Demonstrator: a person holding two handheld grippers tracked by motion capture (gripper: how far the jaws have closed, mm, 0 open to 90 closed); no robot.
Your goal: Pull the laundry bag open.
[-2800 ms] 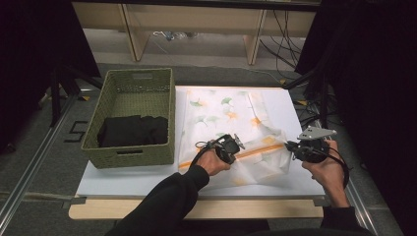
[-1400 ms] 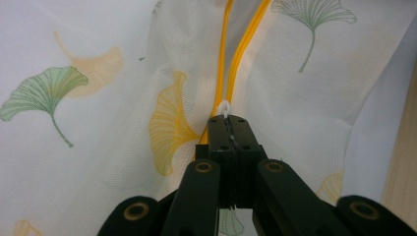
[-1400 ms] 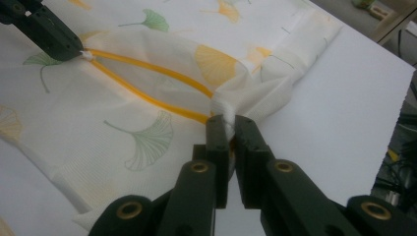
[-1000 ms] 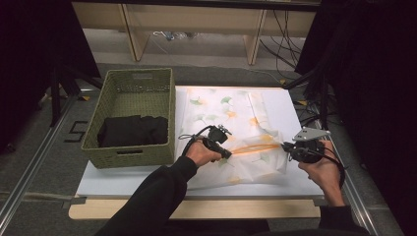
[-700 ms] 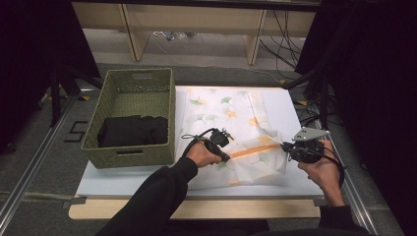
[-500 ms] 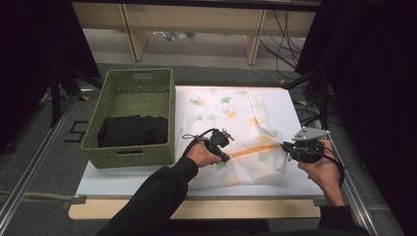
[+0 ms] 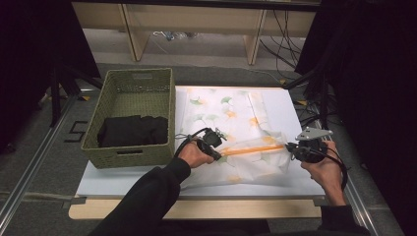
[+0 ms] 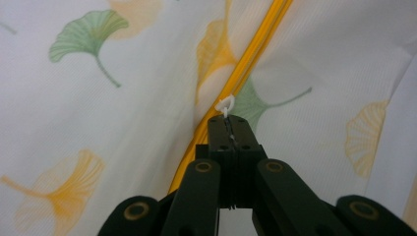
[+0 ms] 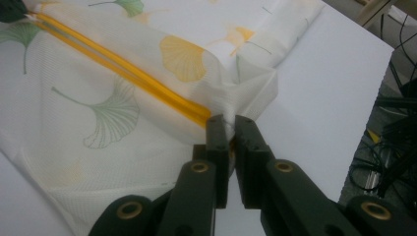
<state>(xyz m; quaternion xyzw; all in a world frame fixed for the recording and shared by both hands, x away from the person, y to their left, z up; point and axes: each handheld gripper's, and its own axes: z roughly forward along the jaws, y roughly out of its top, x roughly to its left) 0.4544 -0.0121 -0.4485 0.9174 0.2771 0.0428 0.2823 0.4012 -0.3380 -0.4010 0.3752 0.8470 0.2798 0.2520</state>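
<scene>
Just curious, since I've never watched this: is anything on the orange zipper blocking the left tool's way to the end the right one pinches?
Nothing visible. The left tool holds the white zipper pull; the orange zipper runs bare to the right tool.

sleeves: black, long | gripper point(image 7: 220, 145) jaws: black — brass-ringed pivots (each gripper) | cables: black

Left gripper point(image 7: 218, 139) and right gripper point(image 7: 294, 149): jaws closed, facing each other.

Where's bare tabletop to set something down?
A bare strip of white tabletop lies in front of the basket; a narrow one runs right of the ginkgo-print bag. The middle is crowded: left gripper and right gripper both clamp the bag.
</scene>
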